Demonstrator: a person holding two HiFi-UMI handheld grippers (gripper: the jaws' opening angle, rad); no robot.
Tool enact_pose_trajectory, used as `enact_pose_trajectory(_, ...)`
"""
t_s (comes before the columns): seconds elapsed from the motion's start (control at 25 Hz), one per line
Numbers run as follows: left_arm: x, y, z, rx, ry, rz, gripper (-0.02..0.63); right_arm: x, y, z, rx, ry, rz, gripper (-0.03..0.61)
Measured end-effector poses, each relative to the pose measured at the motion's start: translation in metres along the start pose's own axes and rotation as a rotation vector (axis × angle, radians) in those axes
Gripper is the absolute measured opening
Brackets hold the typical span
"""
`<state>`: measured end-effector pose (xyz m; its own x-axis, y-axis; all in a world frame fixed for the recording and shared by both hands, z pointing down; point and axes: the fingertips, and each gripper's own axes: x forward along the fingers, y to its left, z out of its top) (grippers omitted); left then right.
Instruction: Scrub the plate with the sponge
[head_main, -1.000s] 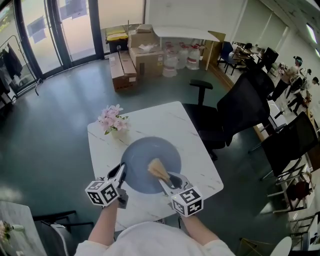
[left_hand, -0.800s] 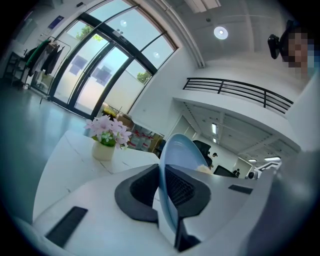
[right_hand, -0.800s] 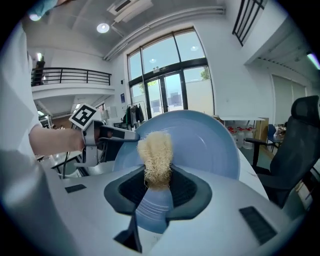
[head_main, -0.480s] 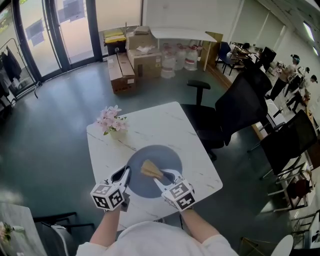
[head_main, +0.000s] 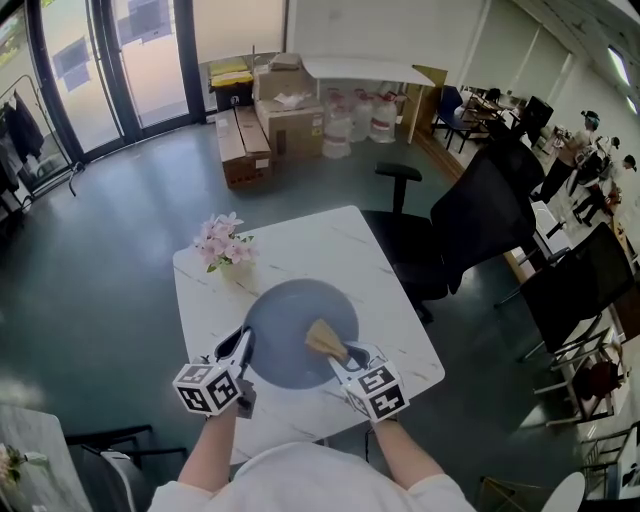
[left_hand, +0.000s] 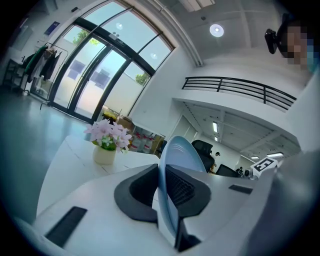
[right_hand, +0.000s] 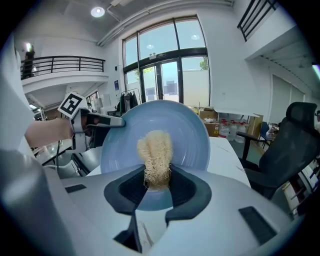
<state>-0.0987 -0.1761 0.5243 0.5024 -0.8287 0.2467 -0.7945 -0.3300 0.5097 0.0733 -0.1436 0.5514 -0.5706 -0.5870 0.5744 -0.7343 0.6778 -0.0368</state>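
The plate (head_main: 285, 325) is round, pale blue and smooth, and sits over the white table (head_main: 310, 235). The sponge (head_main: 322, 340) is a tan, fibrous strip resting against the plate's face, near its right side. The left gripper (head_main: 243, 347) has its jaws pinched almost together on the plate's left rim. The right gripper (head_main: 343, 357) clamps the sponge's lower end.
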Motion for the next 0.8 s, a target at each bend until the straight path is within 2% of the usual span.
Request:
enact_pose_trajectory(0.24, 0.004, 0.001, 0.005, 0.003, -0.008, -0.001, 0.044, 0.013, 0.034, -0.012, -0.033, 0.042, 0.086, 0.117)
enact_pose_trajectory(0.44, 0.004, -0.005, -0.002, 0.013, 0.009, -0.013, 0.044, 0.026, 0.057, 0.006, -0.099, 0.032, 0.15, 0.117)
enact_pose_trajectory(0.6, 0.002, -0.009, -0.007, 0.008, 0.013, -0.025, 0.044, 0.03, 0.047, 0.027, -0.123, -0.002, 0.135, 0.117)
enact_pose_trajectory(0.8, 0.002, -0.013, -0.009, -0.006, 0.013, -0.037, 0.044, 0.021, 0.015, 0.05, -0.109, -0.044, 0.061, 0.117)
